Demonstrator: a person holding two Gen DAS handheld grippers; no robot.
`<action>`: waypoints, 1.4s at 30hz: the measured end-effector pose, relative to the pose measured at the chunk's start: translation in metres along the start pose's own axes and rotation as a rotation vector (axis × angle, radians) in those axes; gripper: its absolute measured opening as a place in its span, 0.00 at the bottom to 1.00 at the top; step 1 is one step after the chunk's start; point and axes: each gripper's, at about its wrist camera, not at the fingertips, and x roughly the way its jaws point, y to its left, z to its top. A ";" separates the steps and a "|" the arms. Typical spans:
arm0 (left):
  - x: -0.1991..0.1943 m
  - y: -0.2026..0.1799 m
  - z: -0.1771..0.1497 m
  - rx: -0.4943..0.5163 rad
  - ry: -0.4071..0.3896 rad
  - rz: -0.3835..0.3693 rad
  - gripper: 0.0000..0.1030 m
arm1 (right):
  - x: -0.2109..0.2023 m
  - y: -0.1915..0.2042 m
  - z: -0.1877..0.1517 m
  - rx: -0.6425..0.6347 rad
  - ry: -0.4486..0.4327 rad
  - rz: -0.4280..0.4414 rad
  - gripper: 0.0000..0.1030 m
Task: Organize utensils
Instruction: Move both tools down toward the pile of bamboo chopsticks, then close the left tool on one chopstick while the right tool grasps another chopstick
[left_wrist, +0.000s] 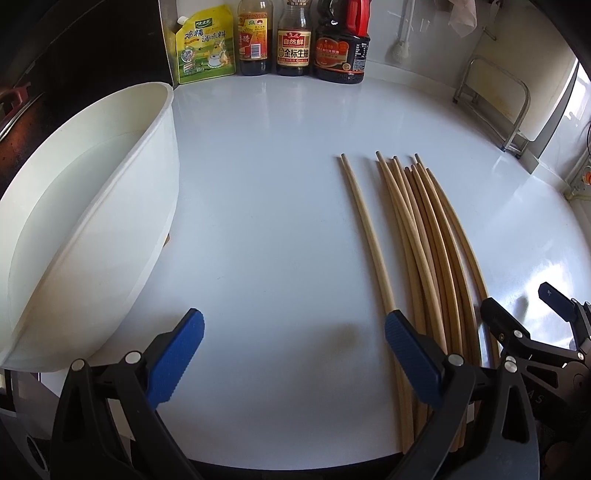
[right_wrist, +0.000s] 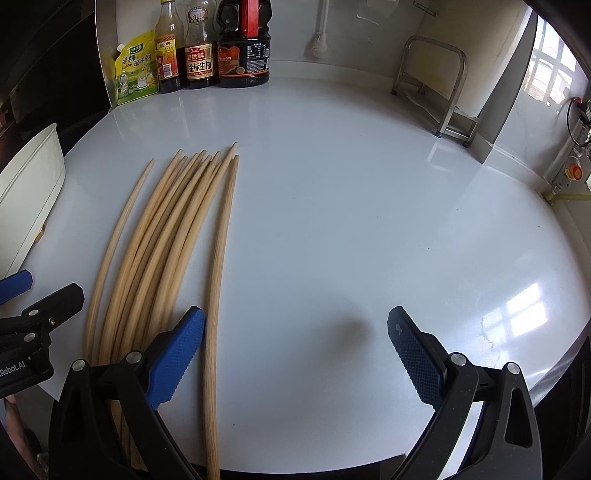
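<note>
Several long wooden chopsticks (left_wrist: 428, 240) lie side by side on the white counter (left_wrist: 266, 192), tips pointing away. One chopstick (left_wrist: 364, 229) lies slightly apart on their left. A white tub (left_wrist: 110, 206) stands at the left with nothing showing inside. My left gripper (left_wrist: 295, 328) is open above the counter with nothing between its fingers; its right finger (left_wrist: 410, 354) hangs over the near end of the lone chopstick. My right gripper (right_wrist: 297, 325) is open too, just right of the chopsticks (right_wrist: 159, 240), with its left finger (right_wrist: 177, 354) beside the outermost stick (right_wrist: 221, 266). Each gripper shows at the edge of the other's view.
Sauce bottles (left_wrist: 293, 37) and a yellow-green pouch (left_wrist: 205, 44) line the back wall. A metal rack (right_wrist: 439, 85) stands at the back right, near wall sockets (right_wrist: 572, 170). A dark stove area (left_wrist: 44, 92) lies behind the tub. The counter's front edge runs just under the grippers.
</note>
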 end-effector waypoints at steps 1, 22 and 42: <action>0.001 -0.001 0.001 0.003 0.000 0.003 0.94 | 0.000 -0.002 0.000 0.000 -0.002 -0.003 0.92; 0.012 -0.020 0.005 0.030 -0.020 0.014 0.89 | 0.004 -0.015 0.000 -0.042 -0.079 0.051 0.89; -0.010 -0.024 0.001 0.046 0.004 -0.146 0.07 | -0.006 -0.020 0.002 0.047 -0.048 0.231 0.06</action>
